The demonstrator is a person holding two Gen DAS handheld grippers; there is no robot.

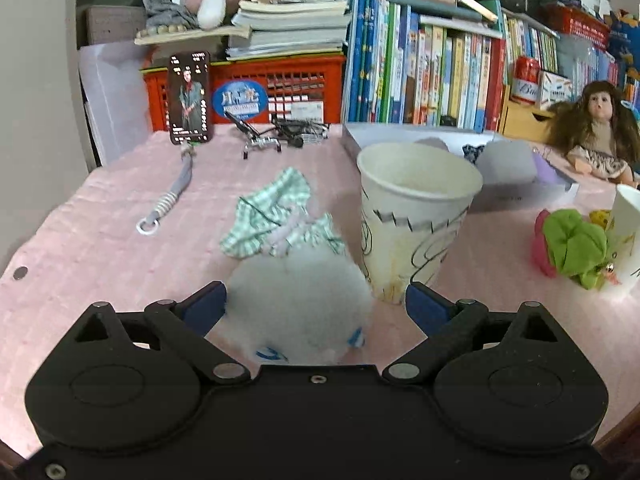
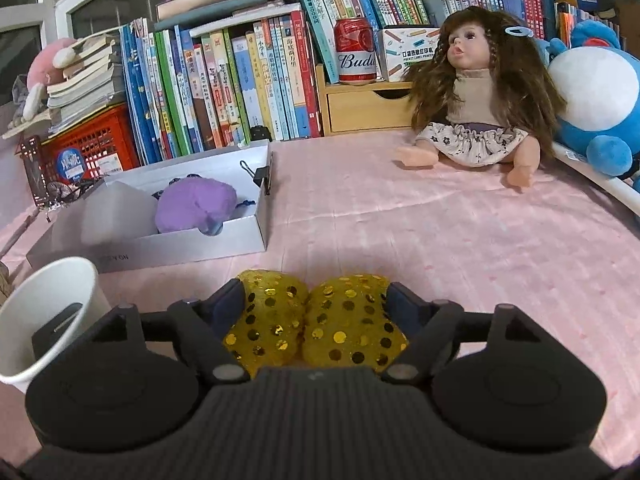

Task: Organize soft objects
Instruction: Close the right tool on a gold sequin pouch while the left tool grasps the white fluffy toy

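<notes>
The left gripper's [image 1: 316, 304] fingers [image 1: 204, 306] stand wide around a fluffy white plush toy [image 1: 300, 304] lying on the pink table [image 1: 100, 264], its green-checked dress [image 1: 276, 216] pointing away, beside a paper cup [image 1: 416, 216]. The right gripper's [image 2: 316, 304] fingers [image 2: 230, 304] bracket a yellow sequined pouch [image 2: 316, 328], long axis crosswise, touching both sides. Behind stands a "Bud" can [image 2: 357, 51].

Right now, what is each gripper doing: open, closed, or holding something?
Left gripper: open, jaws around the white fluffy toy.
Right gripper: jaws closed on the yellow sequin item.
</notes>
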